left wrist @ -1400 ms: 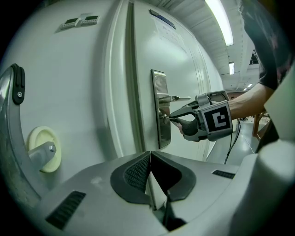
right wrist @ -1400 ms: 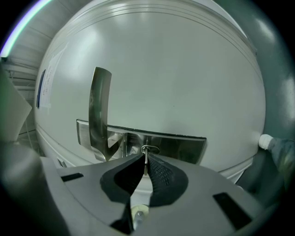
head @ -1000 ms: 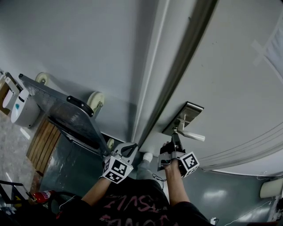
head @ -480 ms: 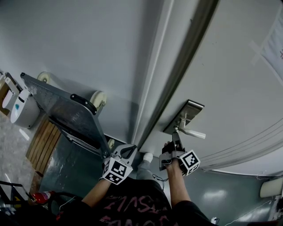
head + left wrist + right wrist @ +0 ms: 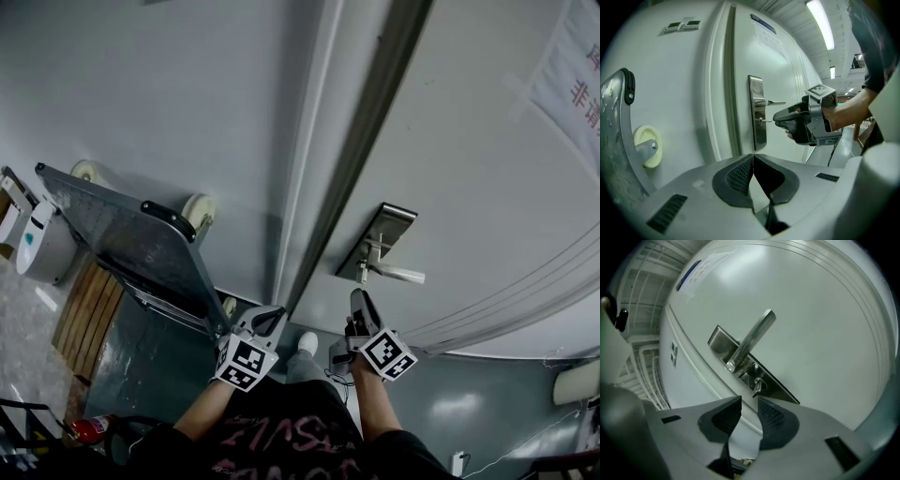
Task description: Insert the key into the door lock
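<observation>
A small metal key [image 5: 758,386] sticks out of the keyhole in the steel lock plate [image 5: 740,366], just below the lever handle [image 5: 752,339] of the white door. My right gripper [image 5: 749,401] is open; its fingertips stand a little short of the key with nothing between them. From the left gripper view, the right gripper [image 5: 777,117] points at the key [image 5: 765,120] on the lock plate [image 5: 757,112]. My left gripper [image 5: 753,155] is shut and empty, held back to the left of the door frame. In the head view, the right gripper [image 5: 358,305] sits below the lock plate [image 5: 377,239].
A metal platform cart [image 5: 131,244] with cream wheels leans against the wall on the left, near the left gripper [image 5: 272,319]. A red fire extinguisher [image 5: 84,429] lies on the floor at the lower left. A paper notice [image 5: 572,84] hangs on the door.
My right gripper has drawn back a little from the lock plate, and the key stays in the lock. The left gripper has barely moved. The head view has shifted slightly.
</observation>
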A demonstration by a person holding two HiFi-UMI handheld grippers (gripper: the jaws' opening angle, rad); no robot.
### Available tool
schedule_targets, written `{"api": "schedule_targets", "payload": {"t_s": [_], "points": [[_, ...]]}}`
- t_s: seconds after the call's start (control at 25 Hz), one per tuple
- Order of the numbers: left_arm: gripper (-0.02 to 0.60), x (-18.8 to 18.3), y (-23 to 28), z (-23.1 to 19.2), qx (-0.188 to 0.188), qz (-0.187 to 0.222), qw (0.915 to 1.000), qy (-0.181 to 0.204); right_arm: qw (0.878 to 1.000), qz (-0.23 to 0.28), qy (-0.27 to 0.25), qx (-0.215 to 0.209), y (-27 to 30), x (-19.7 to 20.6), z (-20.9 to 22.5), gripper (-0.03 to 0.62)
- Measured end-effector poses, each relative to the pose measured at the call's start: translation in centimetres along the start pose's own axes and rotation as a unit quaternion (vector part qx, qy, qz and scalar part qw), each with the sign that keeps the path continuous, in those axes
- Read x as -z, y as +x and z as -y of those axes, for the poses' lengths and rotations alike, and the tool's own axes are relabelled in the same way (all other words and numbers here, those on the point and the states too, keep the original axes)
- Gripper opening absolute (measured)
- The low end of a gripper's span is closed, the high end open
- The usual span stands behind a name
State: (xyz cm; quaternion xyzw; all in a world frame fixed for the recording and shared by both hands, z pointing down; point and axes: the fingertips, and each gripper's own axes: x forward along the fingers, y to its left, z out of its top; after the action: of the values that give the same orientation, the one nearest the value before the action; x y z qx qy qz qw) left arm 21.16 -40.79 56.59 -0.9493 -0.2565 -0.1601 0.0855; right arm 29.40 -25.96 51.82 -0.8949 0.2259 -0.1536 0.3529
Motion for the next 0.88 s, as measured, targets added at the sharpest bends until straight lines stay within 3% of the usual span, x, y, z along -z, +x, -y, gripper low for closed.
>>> {"api": "schedule_targets", "payload": {"t_s": [0.28,0.44,0.6,0.88], "points": [[0.014,-1.2,0.4,0.9,0.012,0.008,0.9999,0.002,0.997,-0.012,-0.074,0.007,-2.2,0.1,0.1,0.152],[0.014,-2.4,0.7,1.1,0.013,0.016,0.9998,0.008,0.987,-0.021,-0.157,0.010,-3.3,-0.3,-0.5,0.124],[0.014,-3.5,0.8,1.0,0.005,0.020,0.9998,0.008,0.979,-0.018,-0.205,0.005,-4.1,-1.2,-1.0,0.113],[0.012,-4.4,0.8,2.5,-0.006,0.017,0.9998,0.008,0.977,-0.012,-0.212,-0.002,-6.4,-2.1,-0.6,0.098]]}}
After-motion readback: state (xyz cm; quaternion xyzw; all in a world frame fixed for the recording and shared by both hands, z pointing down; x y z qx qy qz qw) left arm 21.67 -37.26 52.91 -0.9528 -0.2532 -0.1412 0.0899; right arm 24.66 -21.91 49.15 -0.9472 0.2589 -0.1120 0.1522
